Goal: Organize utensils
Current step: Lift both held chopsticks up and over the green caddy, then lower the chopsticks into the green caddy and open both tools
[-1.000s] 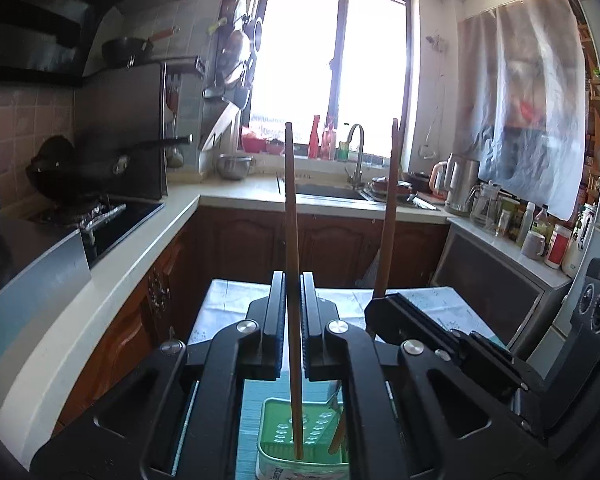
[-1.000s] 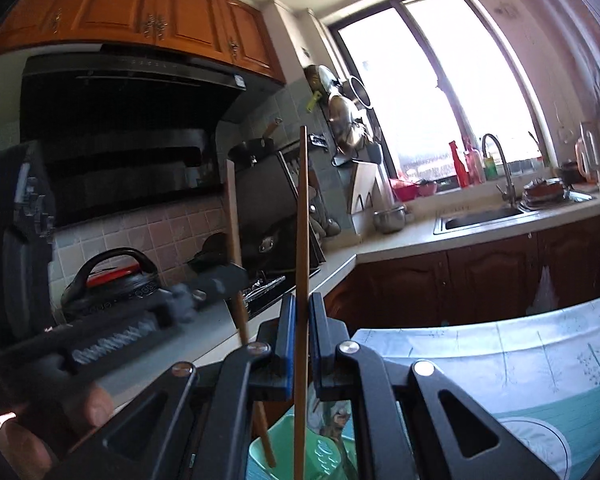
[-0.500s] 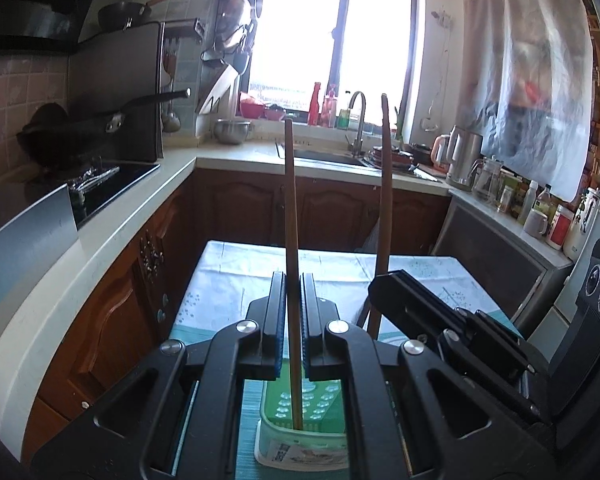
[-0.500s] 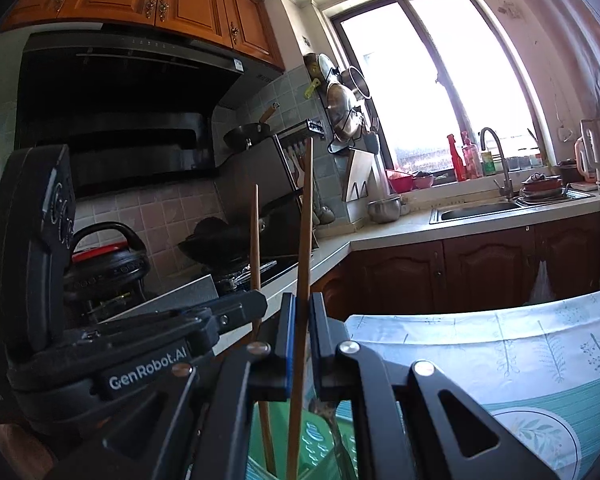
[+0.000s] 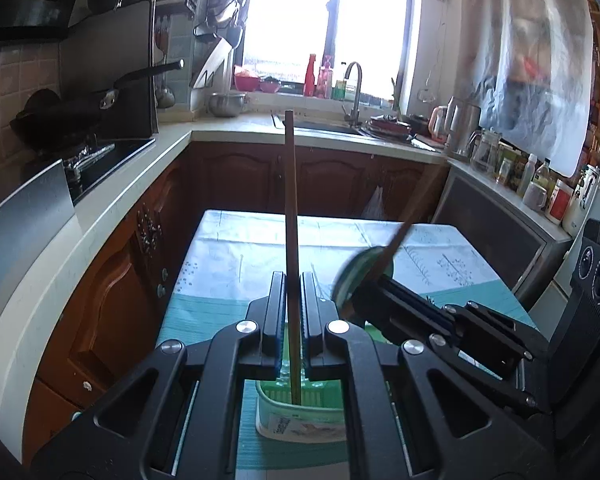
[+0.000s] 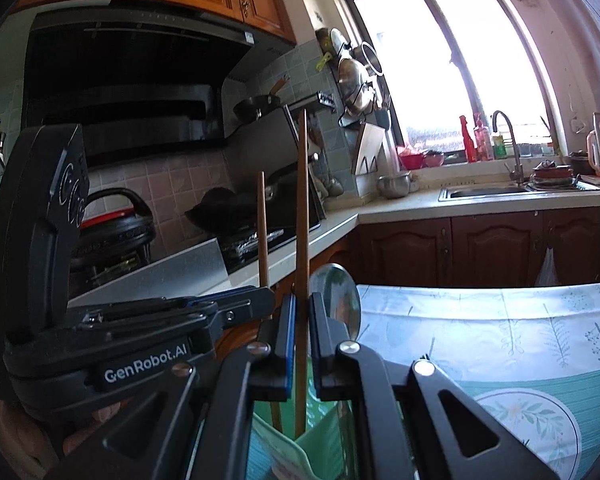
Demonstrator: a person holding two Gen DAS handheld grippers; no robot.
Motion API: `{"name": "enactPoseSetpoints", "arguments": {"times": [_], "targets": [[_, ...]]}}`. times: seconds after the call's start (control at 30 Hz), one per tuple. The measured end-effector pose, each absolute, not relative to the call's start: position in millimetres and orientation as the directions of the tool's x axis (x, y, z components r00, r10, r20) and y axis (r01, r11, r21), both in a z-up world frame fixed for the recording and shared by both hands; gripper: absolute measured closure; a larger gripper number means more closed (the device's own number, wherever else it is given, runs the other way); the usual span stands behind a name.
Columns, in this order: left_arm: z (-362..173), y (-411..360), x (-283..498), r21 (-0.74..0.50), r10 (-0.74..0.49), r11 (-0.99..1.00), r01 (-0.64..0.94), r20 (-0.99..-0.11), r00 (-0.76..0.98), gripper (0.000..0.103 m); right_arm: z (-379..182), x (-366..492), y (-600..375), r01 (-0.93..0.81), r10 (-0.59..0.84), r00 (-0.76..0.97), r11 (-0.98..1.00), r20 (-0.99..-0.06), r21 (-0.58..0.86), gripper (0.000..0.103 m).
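Table (image 5: 236,256): covered by a pale patterned cloth, green holder at its near edge.
Holder (image 5: 300,420): green basket, chopstick tips inside.
Left gripper (image 5: 291,320): pinching one upright chopstick (image 5: 290,220).
Right gripper (image 6: 300,336): pinching another chopstick (image 6: 302,208).
Spoon (image 6: 334,296): just beside right gripper.

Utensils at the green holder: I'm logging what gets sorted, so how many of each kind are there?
Wooden chopsticks: 2, one in the left gripper, one in the right gripper.
Metal spoon: 1.
Green holder: 1.
Total: 4.
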State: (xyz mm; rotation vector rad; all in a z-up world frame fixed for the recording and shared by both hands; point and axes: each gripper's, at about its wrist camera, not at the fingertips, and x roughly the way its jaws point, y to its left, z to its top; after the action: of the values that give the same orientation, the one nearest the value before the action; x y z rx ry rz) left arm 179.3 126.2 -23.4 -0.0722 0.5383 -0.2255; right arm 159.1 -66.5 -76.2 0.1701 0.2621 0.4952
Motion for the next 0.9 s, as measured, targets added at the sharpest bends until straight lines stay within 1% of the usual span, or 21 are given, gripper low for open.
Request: {"name": "enactPoseSetpoints", "arguments": {"times": [0.13,0.47,0.67,0.9], "targets": [[-29,127,177,-0.13,-0.222,0.975,0.18,-0.524,0.822,0.099,-79,159,-65,-0.456,0.499,0.83,0.864,-0.249,0.213,0.097],[-30,132,169,-0.127,-0.212,0.977,0.17,-0.536,0.817,0.099,-79,160,-61,-0.479,0.519,0.79,0.855,-0.326,0.2,0.097],[-35,134,166,-0.134,-0.212,0.977,0.166,-0.564,0.798,0.099,-77,164,-56,-0.479,0.511,0.763,0.858,-0.395,0.186,0.096],[-39,131,163,-0.123,-0.21,0.978,0.17,-0.586,0.783,0.099,-83,162,-55,-0.478,0.5,0.749,0.862,-0.434,0.168,0.096]]}}
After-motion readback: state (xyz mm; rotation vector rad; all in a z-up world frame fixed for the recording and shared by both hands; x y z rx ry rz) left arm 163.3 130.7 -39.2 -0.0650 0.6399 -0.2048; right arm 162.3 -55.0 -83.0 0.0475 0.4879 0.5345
